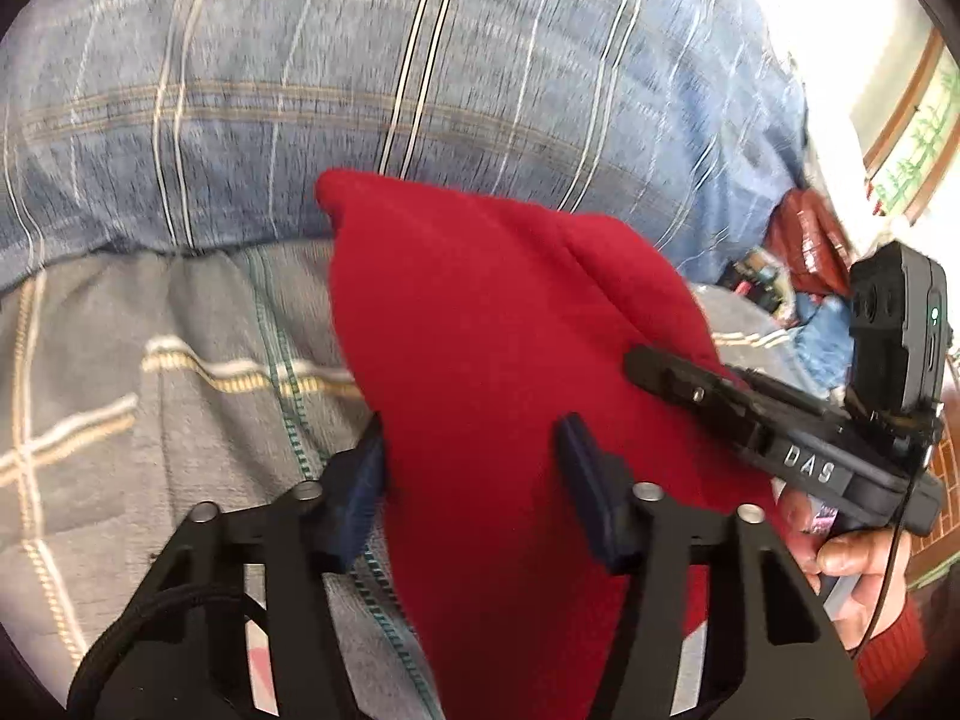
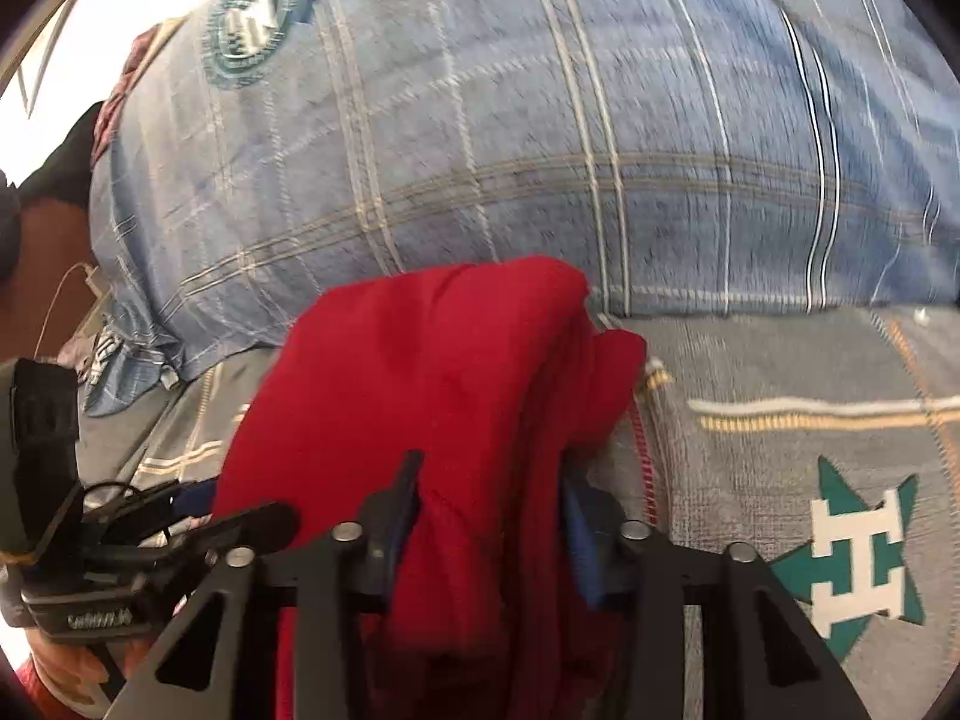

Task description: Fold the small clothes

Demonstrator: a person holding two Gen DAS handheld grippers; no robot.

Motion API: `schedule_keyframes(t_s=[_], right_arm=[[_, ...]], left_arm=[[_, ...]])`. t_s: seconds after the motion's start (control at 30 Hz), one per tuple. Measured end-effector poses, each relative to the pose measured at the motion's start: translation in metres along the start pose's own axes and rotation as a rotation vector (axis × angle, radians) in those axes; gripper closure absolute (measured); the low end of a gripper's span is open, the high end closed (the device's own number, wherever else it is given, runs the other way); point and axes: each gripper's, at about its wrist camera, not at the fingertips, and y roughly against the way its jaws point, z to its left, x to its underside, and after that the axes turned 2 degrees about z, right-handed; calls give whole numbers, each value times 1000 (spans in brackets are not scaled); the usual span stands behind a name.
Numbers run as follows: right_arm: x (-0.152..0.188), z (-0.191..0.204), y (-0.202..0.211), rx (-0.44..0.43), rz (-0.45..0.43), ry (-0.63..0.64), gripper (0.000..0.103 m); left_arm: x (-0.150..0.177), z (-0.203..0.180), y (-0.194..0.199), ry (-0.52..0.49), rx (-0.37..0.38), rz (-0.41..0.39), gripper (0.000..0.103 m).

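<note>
While both tools sit low over the bed, the left gripper (image 1: 474,462) has its blue pads (image 1: 579,474) apart w/ the red garment (image 1: 480,324) running between them; left pad touches the cloth edge, right pad sits on top of the fabric, can't tell if they really pinch it. Right gripper (image 2: 489,516) is closed onto a bunched fold of the same red garment (image 2: 420,372), cloth squeezed between its pads and spilling down toward the camera. From the left wrist view the right gripper (image 1: 666,375) shows at the right, fingertips on the garment's far edge, a hand (image 1: 858,570) w/ red sleeve gripping its handle. Garment is lifted, draped off both tools, above a grey plaid bedcover (image 2: 780,372) w/ a green star patch (image 2: 852,552). Just behind lies a big blue plaid pillow (image 2: 540,150) w/ a round green emblem (image 2: 252,24). Far right in the left view: blurred clutter, red bag (image 1: 804,240), framed picture (image 1: 918,138).
</note>
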Motion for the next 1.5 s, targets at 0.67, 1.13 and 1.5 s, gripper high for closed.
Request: schedule_keyframes(t_s=[0.67, 1.13, 1.5], right_arm=[[73, 67, 48, 85, 32, 5, 68], [101, 116, 65, 133, 64, 229, 67], [116, 101, 61, 139, 59, 153, 66]], left_arm=[[102, 18, 118, -1, -168, -42, 50], [107, -3, 73, -55, -252, -10, 47], [113, -18, 73, -118, -352, -47, 41]])
